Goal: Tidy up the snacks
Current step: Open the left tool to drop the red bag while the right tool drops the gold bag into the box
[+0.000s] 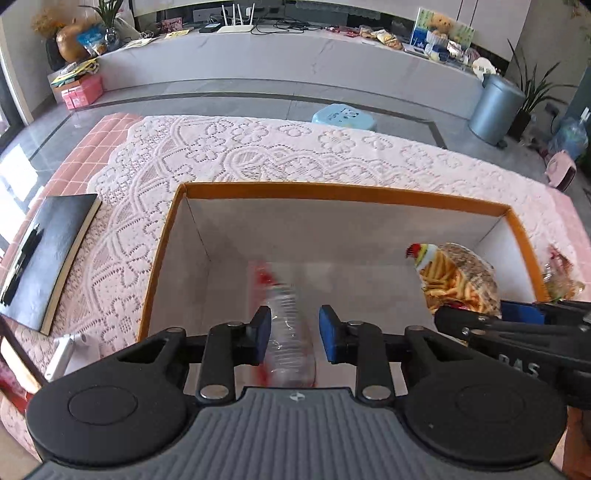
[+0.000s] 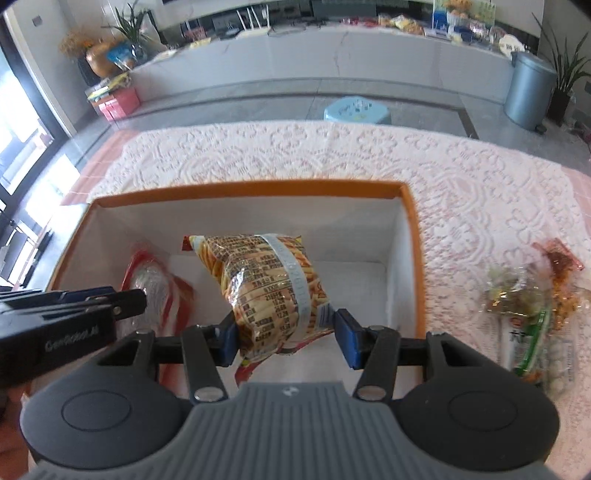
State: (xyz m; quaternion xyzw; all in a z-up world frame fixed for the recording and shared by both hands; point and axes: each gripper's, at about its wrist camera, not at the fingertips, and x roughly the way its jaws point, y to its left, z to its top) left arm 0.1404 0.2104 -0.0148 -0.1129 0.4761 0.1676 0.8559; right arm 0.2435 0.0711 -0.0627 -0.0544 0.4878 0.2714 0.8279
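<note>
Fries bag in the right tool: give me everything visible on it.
The fries bag is a puffy, glossy plastic pack printed with fries on one face and dense text on the back, with a pale seam strip across it. It hangs tilted over the orange-rimmed box, its lower end pinched in the right tool, clear of the box floor.

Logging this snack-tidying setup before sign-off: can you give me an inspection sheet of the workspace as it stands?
Surface: white lace cloth over a pink checked cover.
Job's things: orange-rimmed box, open; fries bag hanging over it; red-and-clear packet, blurred, within the box; loose snack packets on the cloth right of the box.
Clutter: black notebook left of the box.
Grippers: right gripper shut on the fries bag; left gripper open, fingers astride the red-and-clear packet.
Cables: leads by the router on the far counter.
Surroundings: blue stool, grey bin, potted plants.
</note>
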